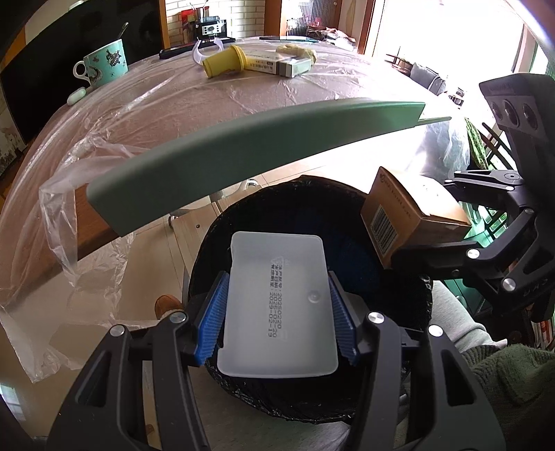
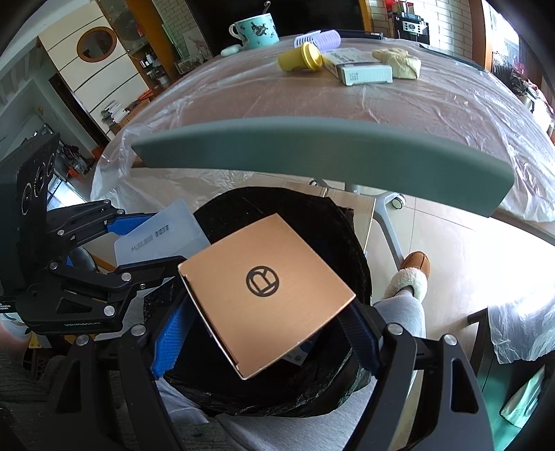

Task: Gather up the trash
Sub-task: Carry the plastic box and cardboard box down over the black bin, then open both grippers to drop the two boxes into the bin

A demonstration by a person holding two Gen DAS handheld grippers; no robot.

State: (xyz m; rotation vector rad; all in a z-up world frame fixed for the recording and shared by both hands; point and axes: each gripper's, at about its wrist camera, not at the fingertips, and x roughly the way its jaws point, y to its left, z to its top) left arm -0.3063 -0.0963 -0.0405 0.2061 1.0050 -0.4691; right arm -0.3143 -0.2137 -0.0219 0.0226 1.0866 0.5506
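Observation:
My left gripper [image 1: 277, 315] is shut on a frosted white plastic box [image 1: 280, 305] with printed dates, held over the mouth of a black-lined trash bin [image 1: 312, 402]. In the right wrist view my right gripper [image 2: 267, 326] is shut on a brown cardboard box [image 2: 267, 295] with a round logo, held over the same trash bin [image 2: 277, 392]. That cardboard box [image 1: 399, 222] and the right gripper [image 1: 433, 243] also show at the right of the left wrist view. The left gripper [image 2: 145, 239] with the white plastic box [image 2: 159, 236] appears at the left of the right wrist view.
A green chair back [image 1: 242, 152] crosses above the bin. Behind it a plastic-covered table [image 2: 312, 100] carries a yellow cup [image 2: 300, 57], small cartons [image 2: 364, 73], a crumpled yellowish wad [image 2: 399, 62] and a teal mug [image 2: 256, 29]. A person's grey-trousered leg and fleece slipper [image 2: 414, 274] are beside the bin.

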